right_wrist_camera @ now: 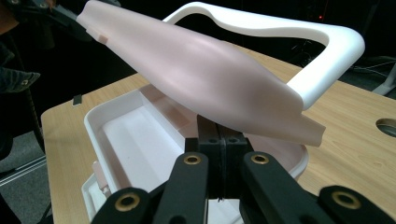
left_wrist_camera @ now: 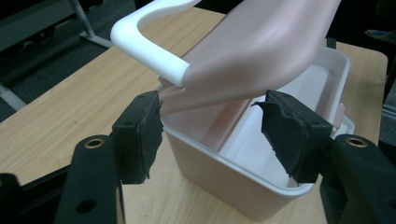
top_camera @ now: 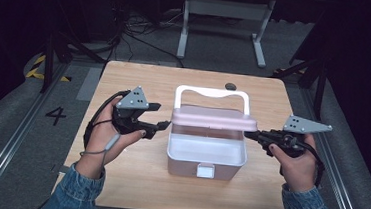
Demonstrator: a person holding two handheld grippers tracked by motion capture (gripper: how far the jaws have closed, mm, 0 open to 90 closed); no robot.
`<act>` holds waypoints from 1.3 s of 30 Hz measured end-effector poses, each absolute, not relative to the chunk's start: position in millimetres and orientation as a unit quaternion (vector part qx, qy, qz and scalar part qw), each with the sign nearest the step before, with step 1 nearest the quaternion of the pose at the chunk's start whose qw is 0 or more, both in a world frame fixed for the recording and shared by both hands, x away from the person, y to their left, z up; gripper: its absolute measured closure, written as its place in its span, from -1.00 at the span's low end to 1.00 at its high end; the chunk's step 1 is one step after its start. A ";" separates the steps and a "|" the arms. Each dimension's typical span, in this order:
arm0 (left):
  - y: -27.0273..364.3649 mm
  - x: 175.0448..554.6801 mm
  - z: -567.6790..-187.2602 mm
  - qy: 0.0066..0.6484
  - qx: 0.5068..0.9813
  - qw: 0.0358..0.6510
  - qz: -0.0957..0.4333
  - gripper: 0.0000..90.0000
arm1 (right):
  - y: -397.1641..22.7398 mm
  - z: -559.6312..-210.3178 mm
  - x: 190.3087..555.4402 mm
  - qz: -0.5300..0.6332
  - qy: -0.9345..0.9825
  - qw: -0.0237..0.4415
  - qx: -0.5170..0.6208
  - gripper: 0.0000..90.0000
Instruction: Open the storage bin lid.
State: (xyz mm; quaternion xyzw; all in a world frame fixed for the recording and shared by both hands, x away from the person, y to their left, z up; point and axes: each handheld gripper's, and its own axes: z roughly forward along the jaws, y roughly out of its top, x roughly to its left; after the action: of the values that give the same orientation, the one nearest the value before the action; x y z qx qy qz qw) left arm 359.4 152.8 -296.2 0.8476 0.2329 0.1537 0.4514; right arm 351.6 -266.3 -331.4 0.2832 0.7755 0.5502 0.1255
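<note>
On your light wooden bench (top_camera: 132, 180) sits the pink plastic box (top_camera: 206, 156), its rounded pink lid (top_camera: 214, 120) raised with the white carry handle (top_camera: 212, 92) behind. Your right gripper (top_camera: 251, 135) has its jaws shut tight under the lid's right end. Your left gripper (top_camera: 164, 125) stands wide at the left end, gripping nothing.

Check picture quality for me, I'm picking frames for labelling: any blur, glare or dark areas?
High view: table evenly lit, surroundings nearly black, slightly soft. Left gripper view: sharp, mild sheen on the pink lid. Right gripper view: lid softly lit, background dark, no strong glare.
</note>
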 end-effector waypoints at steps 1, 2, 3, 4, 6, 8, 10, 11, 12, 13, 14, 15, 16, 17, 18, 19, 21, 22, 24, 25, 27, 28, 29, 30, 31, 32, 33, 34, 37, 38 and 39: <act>152.7 359.2 -297.3 0.235 0.846 0.453 0.157 -0.08 | -266.8 -331.2 351.5 0.551 0.775 0.123 0.284 1.00; 152.3 359.1 -298.9 0.238 0.846 0.450 0.157 -0.04 | -267.0 -331.1 351.7 0.552 0.775 0.121 0.284 1.00; 151.8 359.2 -301.0 0.234 0.847 0.451 0.156 -0.04 | -267.0 -331.0 351.9 0.552 0.774 0.121 0.284 1.00; 151.2 359.0 -302.6 0.232 0.848 0.450 0.155 -0.06 | -266.9 -330.9 352.0 0.553 0.774 0.120 0.285 1.00; 149.0 358.3 -307.7 0.225 0.849 0.453 0.152 -0.08 | -266.6 -330.4 352.1 0.553 0.774 0.121 0.285 1.00; 147.4 357.5 -310.0 0.241 0.855 0.441 0.132 -0.06 | -266.2 -330.0 352.3 0.554 0.773 0.122 0.286 1.00; 145.2 357.9 -311.4 0.233 0.857 0.439 0.139 -0.07 | -266.0 -329.7 352.8 0.555 0.772 0.121 0.286 1.00; 142.6 357.9 -312.4 0.229 0.855 0.442 0.143 -0.07 | -265.9 -329.6 352.9 0.555 0.771 0.121 0.287 1.00; 140.6 358.3 -312.7 0.228 0.855 0.443 0.143 -0.07 | -265.8 -329.5 352.9 0.555 0.772 0.120 0.287 1.00; 137.6 358.4 -313.6 0.229 0.852 0.449 0.141 -0.08 | -265.7 -329.5 352.8 0.554 0.772 0.121 0.287 1.00; 135.4 359.0 -313.5 0.233 0.848 0.453 0.146 -0.10 | -265.6 -329.4 352.7 0.554 0.772 0.122 0.287 1.00; 134.7 359.5 -313.0 0.238 0.846 0.453 0.149 -0.10 | -265.5 -329.3 352.7 0.555 0.771 0.121 0.287 1.00; 134.7 359.5 -313.0 0.238 0.846 0.453 0.149 -0.10 | -265.5 -329.3 352.7 0.555 0.771 0.121 0.287 1.00; 133.5 360.0 -312.6 0.247 0.844 0.453 0.149 -0.10 | -265.5 -329.2 352.7 0.555 0.771 0.121 0.287 1.00; 132.4 360.2 -312.1 0.250 0.841 0.455 0.153 -0.09 | -265.5 -329.2 352.7 0.555 0.772 0.121 0.287 1.00; 130.8 360.4 -311.0 0.255 0.834 0.464 0.155 -0.06 | -265.4 -329.4 352.7 0.555 0.772 0.121 0.286 1.00; 129.1 360.3 -309.4 0.256 0.828 0.473 0.159 -0.03 | -265.5 -329.4 352.7 0.555 0.772 0.121 0.286 1.00; 128.4 360.6 -308.6 0.254 0.827 0.475 0.160 -0.02 | -265.7 -329.4 352.7 0.555 0.772 0.121 0.286 1.00; 125.4 360.4 -306.5 0.252 0.825 0.476 0.169 -0.01 | -265.8 -329.3 352.7 0.554 0.772 0.121 0.286 1.00; 124.0 360.3 -305.7 0.250 0.825 0.475 0.175 -0.01 | -265.7 -329.3 352.8 0.555 0.772 0.120 0.286 1.00; 122.3 360.7 -304.8 0.245 0.826 0.473 0.182 -0.01 | -265.8 -329.2 352.7 0.555 0.772 0.120 0.285 1.00; 120.7 360.8 -304.2 0.243 0.827 0.472 0.184 -0.01 | -265.6 -329.1 352.8 0.556 0.771 0.120 0.285 1.00; 119.2 361.6 -303.6 0.238 0.829 0.471 0.188 -0.01 | -265.7 -328.8 352.7 0.556 0.771 0.120 0.286 1.00; 117.5 362.1 -303.0 0.234 0.831 0.467 0.191 -0.02 | -265.9 -328.5 352.8 0.557 0.770 0.120 0.286 1.00; 114.5 363.4 -302.3 0.227 0.832 0.466 0.197 -0.02 | -266.0 -328.4 352.8 0.558 0.770 0.120 0.286 1.00; 114.5 363.4 -302.3 0.227 0.832 0.466 0.197 -0.03 | -266.0 -328.4 352.8 0.558 0.770 0.120 0.286 1.00; 112.5 364.3 -301.8 0.223 0.834 0.463 0.203 -0.03 | -266.0 -328.3 352.7 0.558 0.769 0.120 0.286 1.00; 111.1 365.1 -301.3 0.220 0.835 0.458 0.210 -0.03 | -266.1 -328.0 352.4 0.559 0.769 0.120 0.287 1.00; 107.1 367.1 -300.1 0.210 0.837 0.453 0.222 -0.02 | -267.1 -327.5 352.0 0.560 0.768 0.121 0.286 1.00; 105.8 367.8 -300.0 0.210 0.836 0.456 0.222 0.06 | -267.7 -327.4 352.0 0.560 0.768 0.121 0.286 1.00; 105.3 368.6 -299.2 0.211 0.835 0.457 0.221 0.06 | -268.2 -327.3 351.8 0.561 0.767 0.120 0.286 0.99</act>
State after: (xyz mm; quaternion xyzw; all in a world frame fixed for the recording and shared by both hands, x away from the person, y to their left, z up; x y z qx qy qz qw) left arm 368.6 105.3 -299.2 0.8351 0.2111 0.2211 0.4573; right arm 351.8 -268.2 -327.3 0.2860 0.7674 0.5612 0.1199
